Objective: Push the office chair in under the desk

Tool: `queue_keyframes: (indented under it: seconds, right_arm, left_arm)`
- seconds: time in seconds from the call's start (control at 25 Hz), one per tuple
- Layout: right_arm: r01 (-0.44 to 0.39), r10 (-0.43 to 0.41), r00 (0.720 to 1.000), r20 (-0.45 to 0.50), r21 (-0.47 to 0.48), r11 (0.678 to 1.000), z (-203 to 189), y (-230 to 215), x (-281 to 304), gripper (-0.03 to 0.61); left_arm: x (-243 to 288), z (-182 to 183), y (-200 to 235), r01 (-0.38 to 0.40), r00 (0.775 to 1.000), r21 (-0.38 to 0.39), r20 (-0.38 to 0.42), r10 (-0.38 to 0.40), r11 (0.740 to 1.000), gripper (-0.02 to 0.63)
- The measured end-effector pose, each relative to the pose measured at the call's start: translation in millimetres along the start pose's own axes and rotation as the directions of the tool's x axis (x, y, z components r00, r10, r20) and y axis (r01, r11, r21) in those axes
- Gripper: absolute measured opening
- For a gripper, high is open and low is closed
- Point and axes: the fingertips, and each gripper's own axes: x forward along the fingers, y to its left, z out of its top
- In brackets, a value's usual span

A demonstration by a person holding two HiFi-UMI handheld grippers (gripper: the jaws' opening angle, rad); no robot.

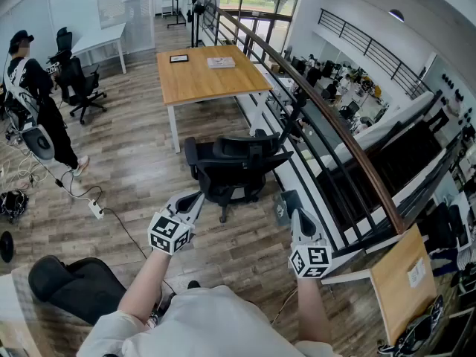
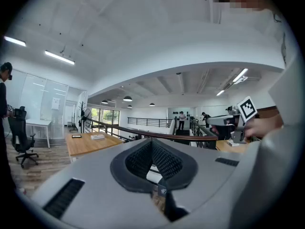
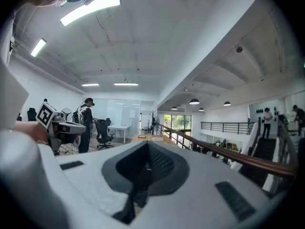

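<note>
Black mesh office chair (image 1: 236, 171) stands clear of white-legged wooden desk (image 1: 208, 76), not under it. Left gripper (image 1: 192, 201) and right gripper (image 1: 292, 201) near chair, jaws together, holding nothing. Contact unclear. Whole push apparently remains.

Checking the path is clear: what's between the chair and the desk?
Only bare wood floor separates the chair from the desk; the head view shows it.
</note>
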Motion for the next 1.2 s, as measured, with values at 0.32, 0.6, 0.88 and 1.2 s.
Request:
queue_keyframes:
  seconds: [0.32, 0.6, 0.88, 1.2]
  right_arm:
    - [-0.008, 0.008, 1.0, 0.002, -0.01, 1.0, -0.4, -1.0, 1.3, 0.003]
    - [-0.003, 0.003, 1.0, -0.01, 0.003, 1.0, -5.6, -4.7, 0.1, 0.003]
    - [-0.011, 0.01, 1.0, -0.026, -0.03, 1.0, -15.0, -6.3, -1.8, 0.003]
    - [-0.045, 0.037, 0.995, -0.095, -0.082, 0.996, -31.6, -3.0, 0.6, 0.029]
  left_arm:
    - [5.6, -2.0, -2.5, 0.004, 1.0, 0.003, -0.002, -0.004, 1.0, -0.006]
    - [5.8, -5.2, -6.8, 0.005, 1.0, 0.007, -0.01, -0.005, 1.0, -0.006]
    - [5.8, -12.3, -12.5, 0.004, 1.0, 0.018, -0.026, -0.004, 1.0, -0.006]
    - [6.3, -18.7, -12.1, -0.023, 0.999, 0.056, -0.045, 0.026, 0.998, 0.037]
